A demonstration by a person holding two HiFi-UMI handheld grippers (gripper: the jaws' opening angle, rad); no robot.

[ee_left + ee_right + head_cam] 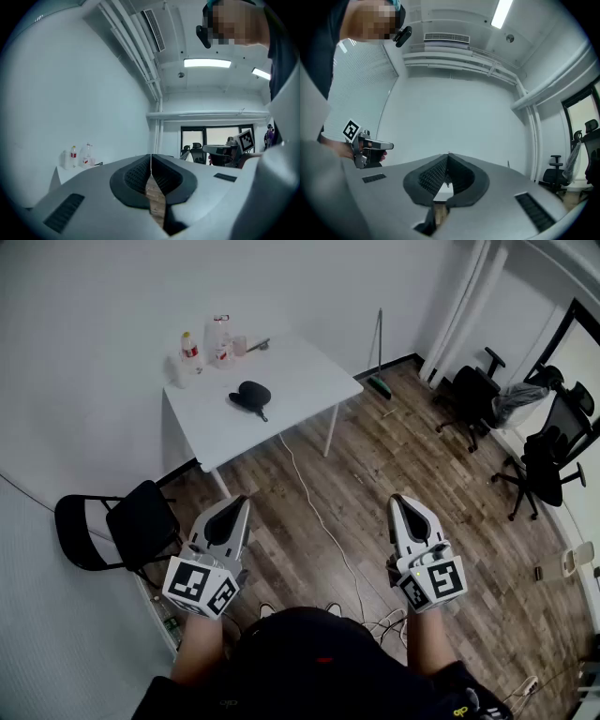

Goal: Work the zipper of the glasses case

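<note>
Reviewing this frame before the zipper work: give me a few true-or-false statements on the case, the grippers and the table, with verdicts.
1. The glasses case lies on the white table. True.
2. The left gripper is shut on the case. False: its jaws are together on nothing, and it is held over the floor, apart from the table.
3. The right gripper has its jaws together and holds nothing. True.
4. The bottles stand on the floor under the table. False: they stand on the table's far corner, by the wall.
5. A black folding chair stands to the left of the table. True.
</note>
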